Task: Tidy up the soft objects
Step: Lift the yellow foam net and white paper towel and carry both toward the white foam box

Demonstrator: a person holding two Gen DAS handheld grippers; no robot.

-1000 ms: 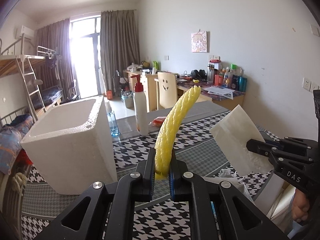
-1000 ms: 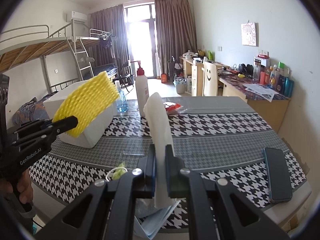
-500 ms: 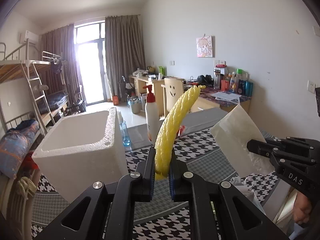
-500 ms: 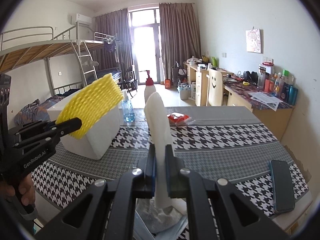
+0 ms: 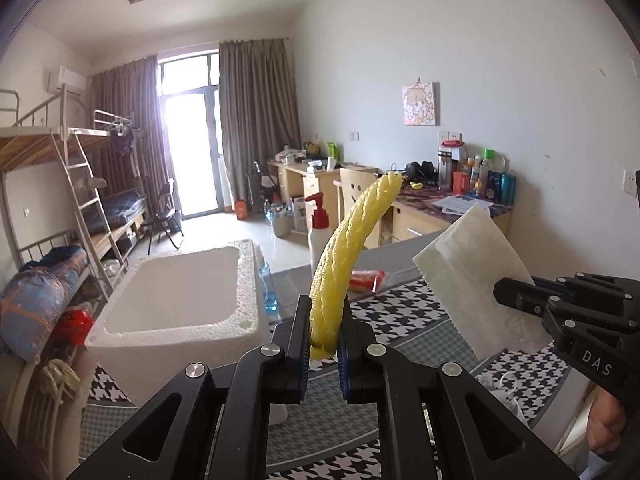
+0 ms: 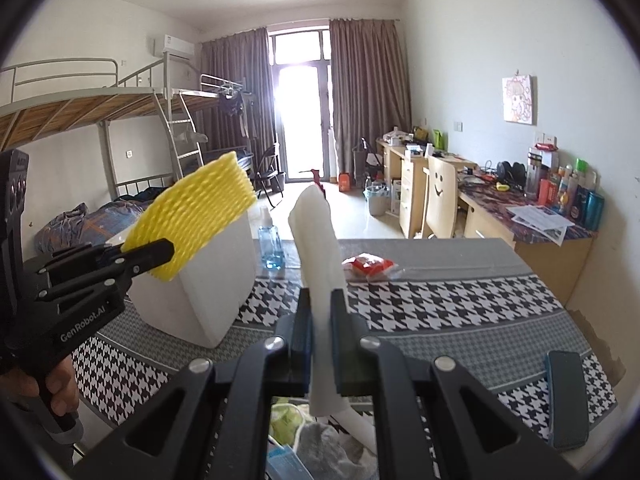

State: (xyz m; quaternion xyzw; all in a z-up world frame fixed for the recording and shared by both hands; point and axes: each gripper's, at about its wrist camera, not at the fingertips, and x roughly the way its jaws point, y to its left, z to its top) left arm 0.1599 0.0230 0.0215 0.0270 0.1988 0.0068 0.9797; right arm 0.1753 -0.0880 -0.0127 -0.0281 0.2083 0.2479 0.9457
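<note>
The left hand-held gripper (image 5: 323,354) pinches the yellow foam net (image 5: 352,256) by its lower end, above the worktop (image 5: 404,320) beside the box (image 5: 176,320). It looks light and floppy (crushes easily). The right hand-held gripper (image 6: 320,340) clamps the white foam sheet (image 6: 320,248), equally limp.

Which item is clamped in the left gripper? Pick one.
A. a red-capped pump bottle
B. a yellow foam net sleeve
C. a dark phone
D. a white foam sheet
B: the left gripper is shut on the yellow foam net sleeve, which sticks up from between its pads.
</note>
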